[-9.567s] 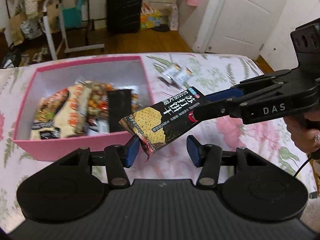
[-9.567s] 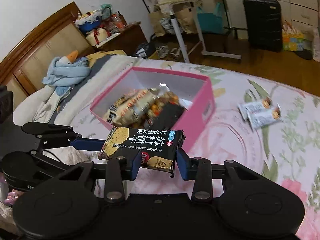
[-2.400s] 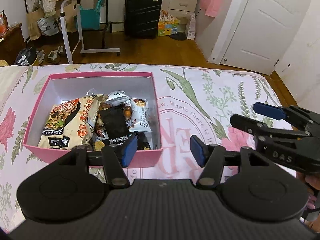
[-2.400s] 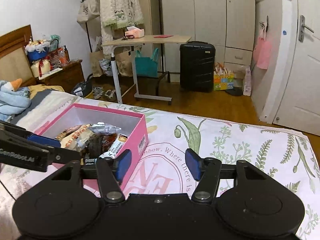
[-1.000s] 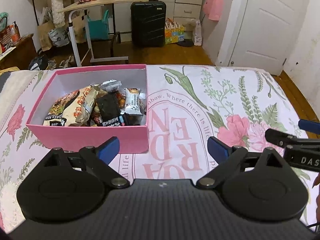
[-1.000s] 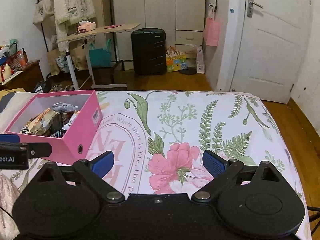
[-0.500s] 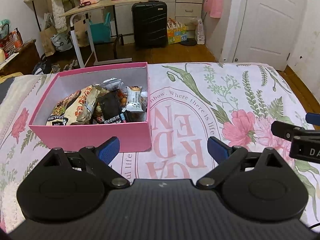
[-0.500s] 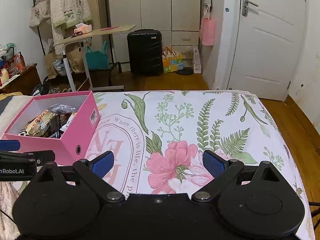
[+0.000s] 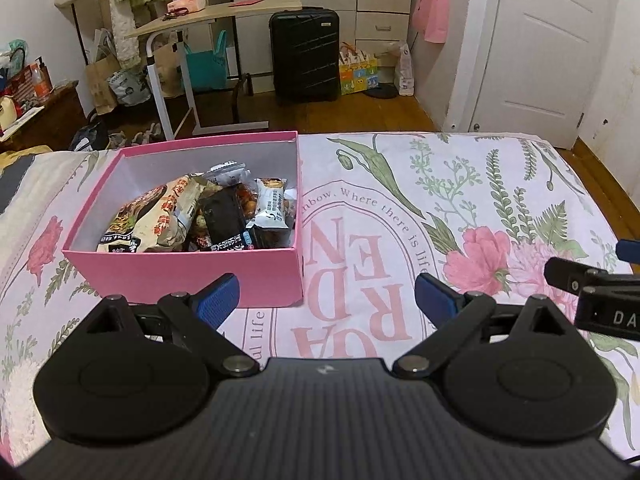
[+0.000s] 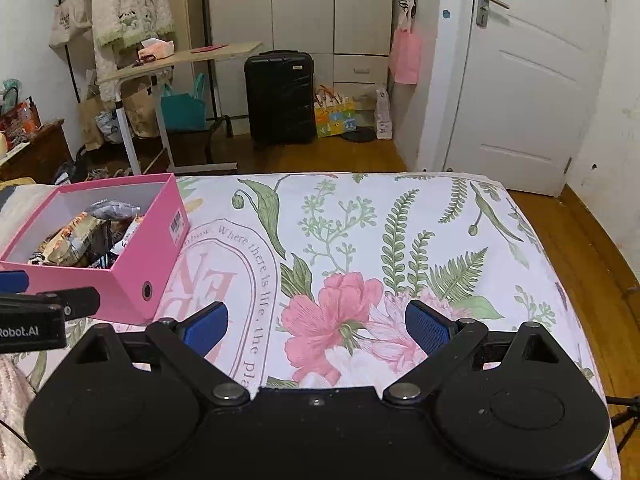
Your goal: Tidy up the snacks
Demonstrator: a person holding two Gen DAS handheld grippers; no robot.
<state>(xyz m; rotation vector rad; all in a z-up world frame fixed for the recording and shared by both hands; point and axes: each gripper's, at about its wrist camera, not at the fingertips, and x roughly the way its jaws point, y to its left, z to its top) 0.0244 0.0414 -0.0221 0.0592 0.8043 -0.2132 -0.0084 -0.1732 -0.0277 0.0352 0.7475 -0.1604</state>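
Left gripper (image 9: 327, 295): blue-padded jaws spread wide, holding nothing. The open pink cardboard box (image 9: 184, 270), filled with assorted wrapped snack packets (image 9: 200, 216), sits left of centre in its frame, just beyond the left pad, on the floral bedspread (image 9: 460, 200). Right gripper (image 10: 316, 326): likewise wide apart and empty; the box lies at its frame's left edge.

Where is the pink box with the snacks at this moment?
The pink box sits on the flowered bedspread, left of centre in the left wrist view and at the far left in the right wrist view, just ahead of the left gripper.
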